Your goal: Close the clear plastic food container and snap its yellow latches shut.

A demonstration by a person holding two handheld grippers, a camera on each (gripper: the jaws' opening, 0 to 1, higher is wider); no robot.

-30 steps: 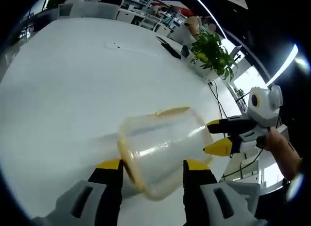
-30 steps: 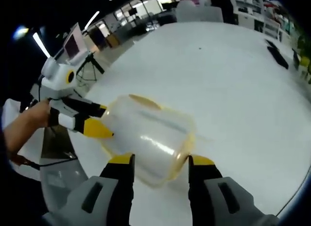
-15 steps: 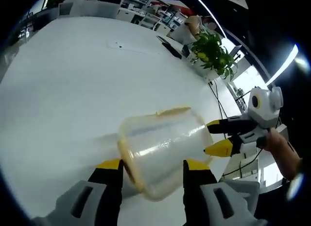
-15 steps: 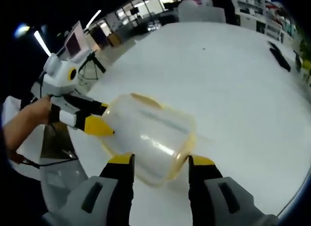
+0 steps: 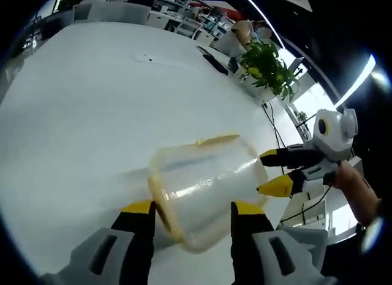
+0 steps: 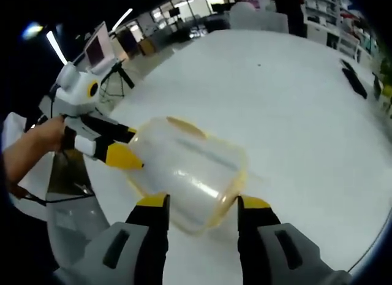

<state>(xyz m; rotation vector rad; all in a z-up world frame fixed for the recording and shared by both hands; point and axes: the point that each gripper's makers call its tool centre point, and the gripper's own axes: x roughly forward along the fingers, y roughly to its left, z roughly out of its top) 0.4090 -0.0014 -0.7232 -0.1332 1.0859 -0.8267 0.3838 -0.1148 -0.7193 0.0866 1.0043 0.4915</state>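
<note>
The clear plastic container (image 5: 202, 184) lies on its side just above the white table (image 5: 92, 113). It has a yellow rim and a yellow latch (image 5: 217, 140) on its upper side. My left gripper (image 5: 193, 208) is shut on it, with one yellow-tipped jaw on each side. My right gripper (image 5: 267, 171) comes in from the right, its jaws pressed on the container's far end. In the right gripper view the container (image 6: 190, 171) sits between my right gripper's (image 6: 202, 202) jaws. There my left gripper (image 6: 125, 147), held by a hand, meets the container's left end.
A potted green plant (image 5: 266, 64) stands at the table's far right edge, with dark flat items (image 5: 214, 59) near it. Shelves and chairs lie beyond the table. A stand with a monitor (image 6: 98, 52) is off the table's left side in the right gripper view.
The right gripper view has shifted slightly. The container and both grips look the same.
</note>
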